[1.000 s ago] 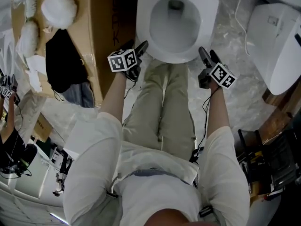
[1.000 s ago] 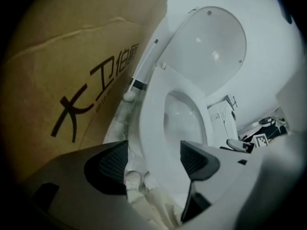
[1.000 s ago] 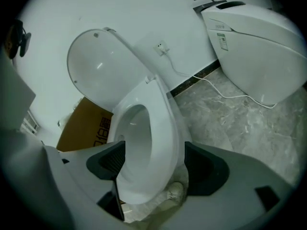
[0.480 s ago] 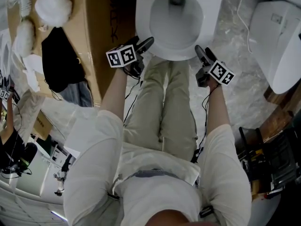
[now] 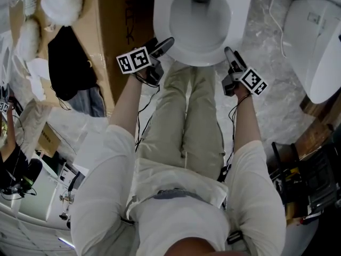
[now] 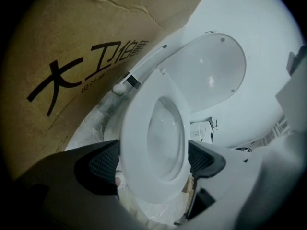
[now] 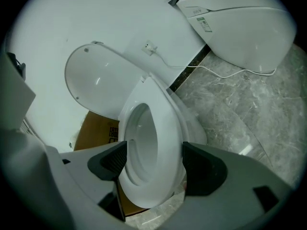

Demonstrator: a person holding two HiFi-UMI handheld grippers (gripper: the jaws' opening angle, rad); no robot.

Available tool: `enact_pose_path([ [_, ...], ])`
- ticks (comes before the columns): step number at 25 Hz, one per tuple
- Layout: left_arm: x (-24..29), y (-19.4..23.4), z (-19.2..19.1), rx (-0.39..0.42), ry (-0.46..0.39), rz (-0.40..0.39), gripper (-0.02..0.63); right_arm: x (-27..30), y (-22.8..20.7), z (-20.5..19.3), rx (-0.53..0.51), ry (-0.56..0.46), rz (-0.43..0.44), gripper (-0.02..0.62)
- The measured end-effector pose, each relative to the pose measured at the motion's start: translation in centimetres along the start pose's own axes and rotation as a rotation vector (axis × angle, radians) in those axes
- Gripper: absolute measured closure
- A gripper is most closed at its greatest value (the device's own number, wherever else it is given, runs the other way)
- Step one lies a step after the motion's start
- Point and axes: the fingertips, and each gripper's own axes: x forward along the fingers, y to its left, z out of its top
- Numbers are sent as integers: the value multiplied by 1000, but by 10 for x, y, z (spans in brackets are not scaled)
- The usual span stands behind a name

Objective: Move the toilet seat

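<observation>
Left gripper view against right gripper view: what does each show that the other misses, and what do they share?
Only the left gripper view: a white rod with a dark band beside the toilet seat, and large black lettering on the cardboard box. Only the right gripper view: a second white toilet and a white cable trailing across the marble floor. Both: the seat, the lid raised behind it, and some of that box.

Grey-veined marble floor (image 5: 266, 63) spreads to the right, where a second white toilet unit (image 5: 314, 41) sits near a plain white wall (image 7: 72, 18) — to the left, a big brown cardboard box (image 5: 114, 31) with black print, a black garment (image 5: 69, 71) lying beside it.
</observation>
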Motion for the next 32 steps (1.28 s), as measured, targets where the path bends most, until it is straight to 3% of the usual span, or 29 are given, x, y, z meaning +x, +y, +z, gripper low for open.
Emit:
enact_pose_path([
  [9,-25,-28,8,-9,-21,-19,178,-23,31,7,33,19,52,218],
  [19,-59,-68,24,18,-36,-61,178,-53,78,20,-33,43,108,206],
  [32,-88,-114,53,16,-92,-104,178,-81,126,45,-68,-17,183,216],
])
